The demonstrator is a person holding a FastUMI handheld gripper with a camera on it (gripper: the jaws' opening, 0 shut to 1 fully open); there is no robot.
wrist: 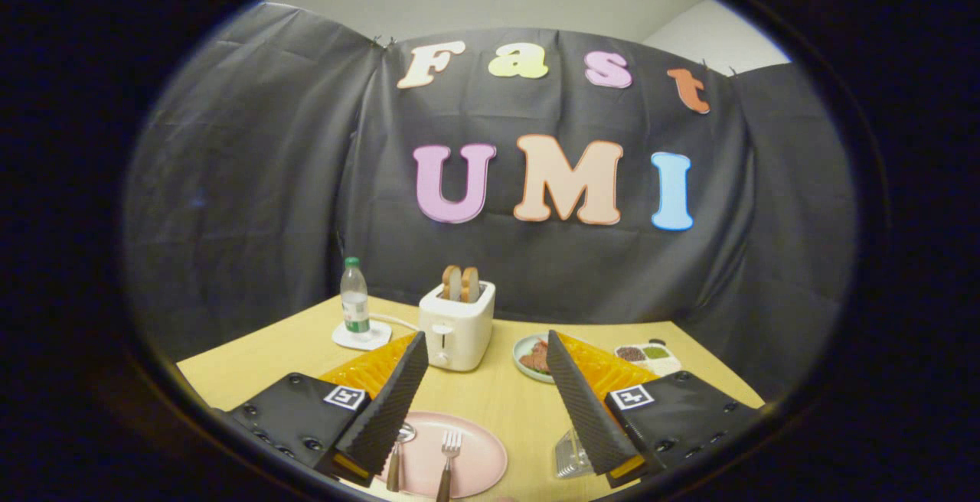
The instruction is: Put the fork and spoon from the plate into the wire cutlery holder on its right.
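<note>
- A white toaster (456, 327) with two slices of bread (461, 283) upright in its slots stands mid-desk, straight beyond the gap between the fingers.
- A clear water bottle (354, 297) with a green cap rests on a white coaster (361, 336) just to the toaster's left, a white cord running between them.
- To the toaster's right sits a small pale-green dish (527, 352) of food, partly hidden by the right finger; further right, a white divided tray (648, 356) holds dark and green portions.
- The pink plate (467, 457) lies close below, between the fingers; the fork (449, 456) lies on it tines-forward, and the spoon (398, 452) is beside it, its bowl tucked partly under the left finger.
- The wire cutlery holder (571, 456) stands right of the plate, largely masked by the right finger.
- Bare wooden desk (498, 402) stretches between plate and toaster; the far edge meets the black cloth wall.
- The gripper (486, 399) hovers above the plate with fingers spread wide, holding nothing, tilted slightly downward toward the desk.
</note>
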